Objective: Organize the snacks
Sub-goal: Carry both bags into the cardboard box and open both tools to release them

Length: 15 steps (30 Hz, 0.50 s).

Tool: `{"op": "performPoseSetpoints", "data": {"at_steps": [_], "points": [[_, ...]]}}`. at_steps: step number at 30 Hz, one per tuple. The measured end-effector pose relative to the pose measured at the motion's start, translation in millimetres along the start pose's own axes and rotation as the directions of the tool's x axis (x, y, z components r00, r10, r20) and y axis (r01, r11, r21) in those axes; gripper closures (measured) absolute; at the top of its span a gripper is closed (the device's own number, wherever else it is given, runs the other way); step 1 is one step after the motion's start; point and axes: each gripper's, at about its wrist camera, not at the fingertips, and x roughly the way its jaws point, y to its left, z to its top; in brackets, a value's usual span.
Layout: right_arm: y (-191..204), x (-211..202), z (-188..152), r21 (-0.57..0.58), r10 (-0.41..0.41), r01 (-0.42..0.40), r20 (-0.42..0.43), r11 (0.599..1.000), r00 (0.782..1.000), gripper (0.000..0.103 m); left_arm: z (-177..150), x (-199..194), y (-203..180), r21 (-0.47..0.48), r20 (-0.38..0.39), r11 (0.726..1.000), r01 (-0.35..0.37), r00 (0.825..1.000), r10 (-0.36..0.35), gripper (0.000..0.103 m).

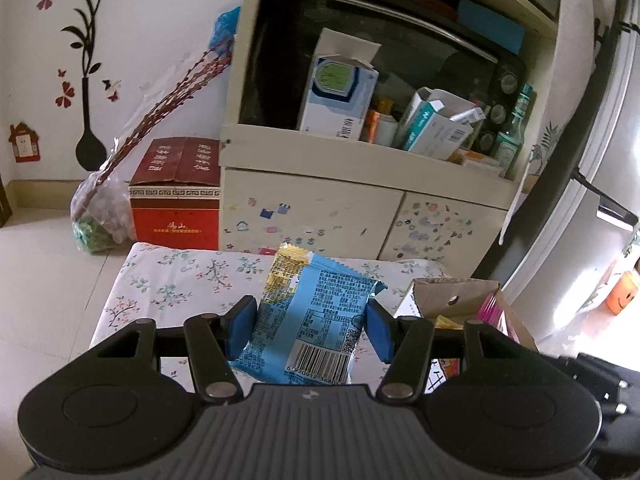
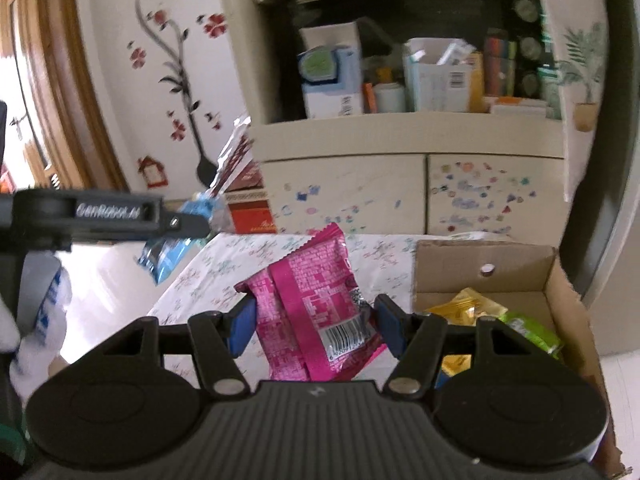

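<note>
My left gripper is shut on a blue and yellow snack packet, held above the floral-cloth table. My right gripper is shut on a pink snack packet, held above the same table, just left of an open cardboard box. The box holds a yellow packet and a green packet. In the right wrist view the left gripper shows at the left with the blue packet. The box shows at the right in the left wrist view.
A cream cabinet with stickered doors stands behind the table, its shelf crowded with boxes and bottles. A red carton and a plastic bag with dried branches sit on the floor at the left. A black pole rises at the right.
</note>
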Motion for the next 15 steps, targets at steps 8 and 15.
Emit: {"op": "performPoseSetpoints", "data": {"at_steps": [8,15], "points": [[-22,-16,12,0.054,-0.038,0.034,0.067,0.998,0.997,0.04,-1,7,-24,0.032,0.0,0.999,0.022,1.0,-0.022,0.04],[-42,-29,21,0.076,-0.076,0.067,0.119,0.995,0.99,0.04,-4,15,-50,0.062,-0.004,0.996,0.069,0.998,-0.069,0.04]]}}
